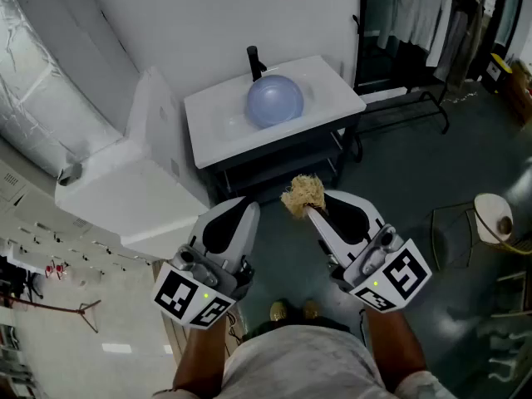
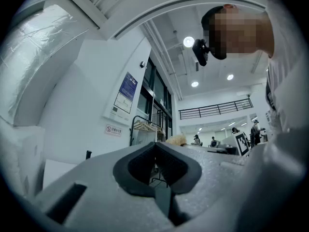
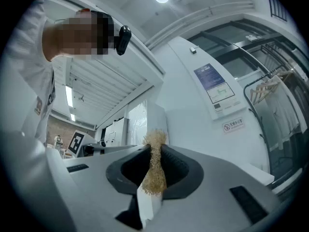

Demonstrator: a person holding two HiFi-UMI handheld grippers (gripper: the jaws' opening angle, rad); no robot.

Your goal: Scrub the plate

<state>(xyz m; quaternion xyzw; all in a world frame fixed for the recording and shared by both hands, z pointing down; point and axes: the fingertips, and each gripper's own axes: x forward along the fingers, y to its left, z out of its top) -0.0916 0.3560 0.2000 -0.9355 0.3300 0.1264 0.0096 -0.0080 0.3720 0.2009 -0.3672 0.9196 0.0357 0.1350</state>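
— Has any scrubbing begun?

— Not that I can see. The plate (image 1: 273, 100) lies in the basin of the white sink (image 1: 332, 90), at twelve o'clock from both grippers and well apart from them. Nothing touches it, so I'd say the whole job is still ahead: getting there, then rubbing.

— Is the tool ready, at least?

— Yes. The right gripper (image 3: 154, 151) is pinching a scrubber (image 1: 302, 194), whose tuft sticks out past the jaw tips. The left gripper (image 2: 155, 149) has its jaws pressed together on nothing.

— What's the scrubber like?

— Straw-coloured, coarse and tangled, rather like loofah fibre, with a pale flat strip behind it. It should give under pressure.

— And the plate?

— Pale blue, round, smooth and glossy. It looks domed, and I can't tell which way up it lies. A black faucet (image 1: 254, 61) stands at its eleven o'clock. The sink top is flat, hard and shiny.
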